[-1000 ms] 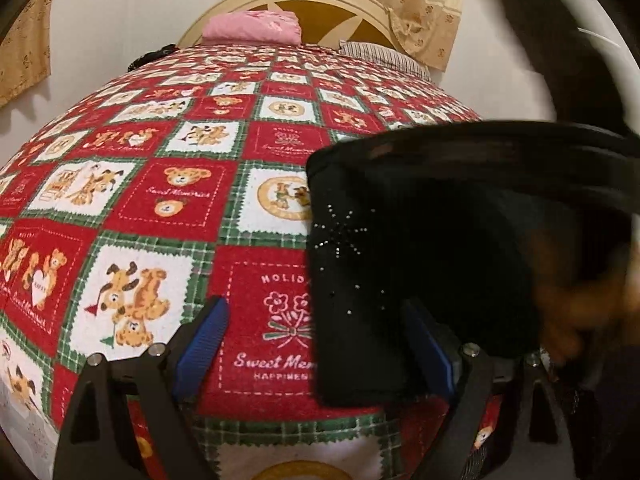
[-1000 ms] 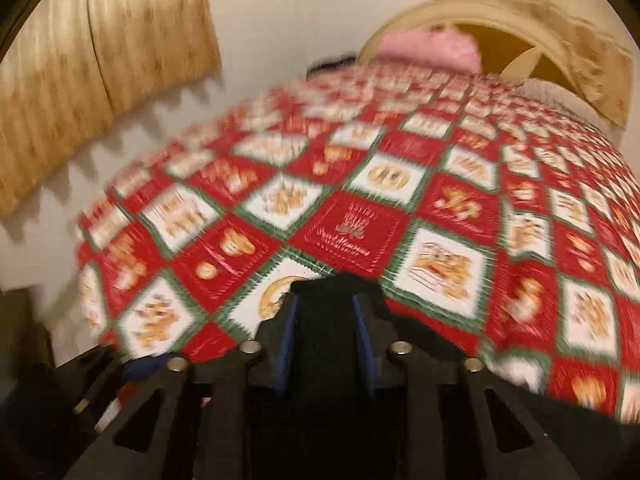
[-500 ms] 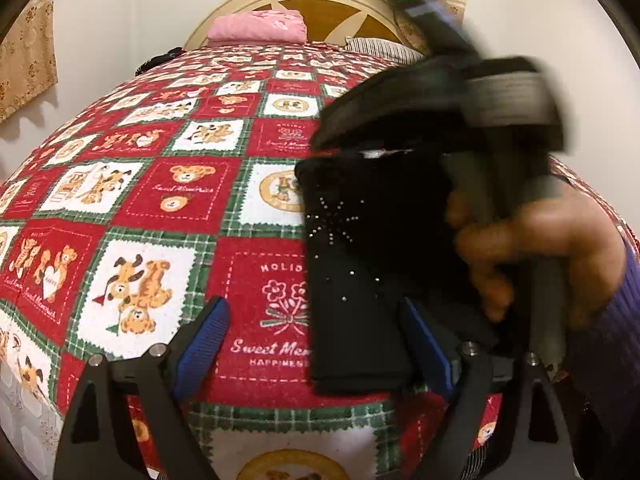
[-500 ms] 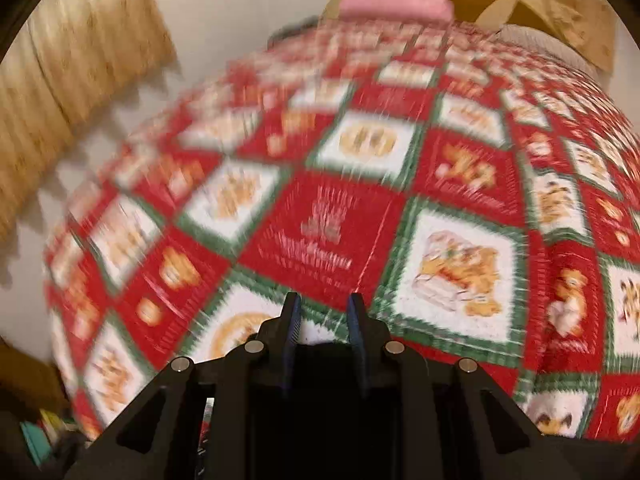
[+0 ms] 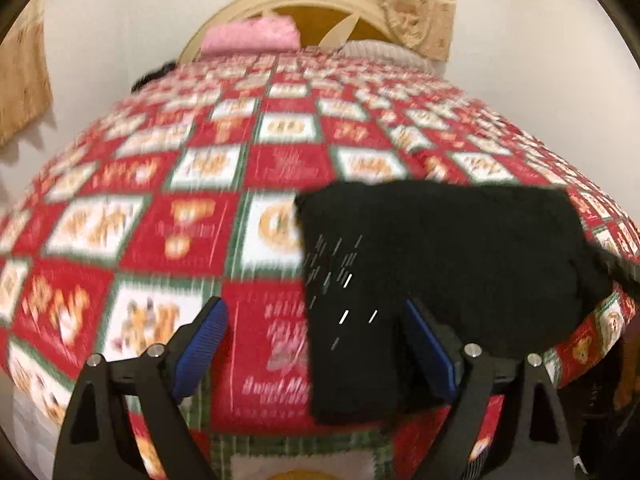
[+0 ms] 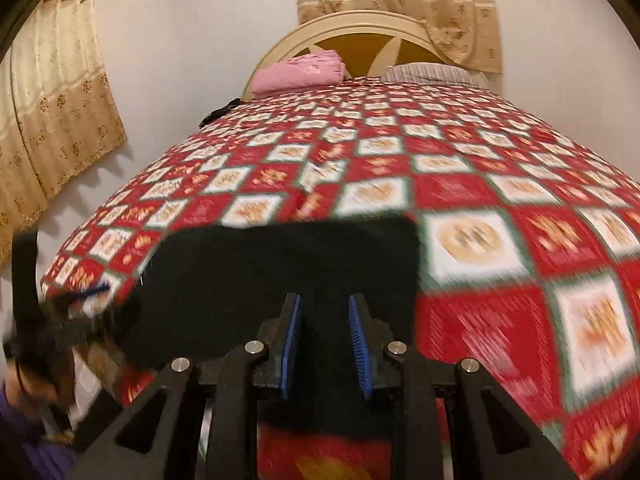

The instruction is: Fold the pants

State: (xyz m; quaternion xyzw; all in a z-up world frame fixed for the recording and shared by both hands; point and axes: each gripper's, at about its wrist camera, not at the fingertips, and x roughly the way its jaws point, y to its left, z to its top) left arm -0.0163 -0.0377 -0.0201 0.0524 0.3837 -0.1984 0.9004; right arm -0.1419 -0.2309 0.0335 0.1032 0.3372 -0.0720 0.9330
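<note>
The black pants [image 5: 440, 256] lie folded into a compact rectangle on the red patchwork bedspread [image 5: 192, 224] near the bed's foot edge. My left gripper [image 5: 316, 320] is open and empty, its blue pads straddling the pants' left part from just above. In the right wrist view the pants [image 6: 280, 264] lie flat straight ahead. My right gripper [image 6: 325, 322] is partly open with nothing between its pads, just behind the pants' near edge. The left gripper and the hand holding it show blurred at that view's left edge.
A pink folded cloth [image 6: 300, 70] and a striped pillow [image 6: 432, 72] lie by the cream headboard [image 6: 360, 28]. A dark item [image 6: 218, 114] sits at the bed's far left edge. Curtains [image 6: 52, 120] hang on the wall to the left.
The right gripper carried the pants' fold over, let go and pulled back; its pads are now apart. The pants now lie folded flat. Both cameras have risen and backed off.
</note>
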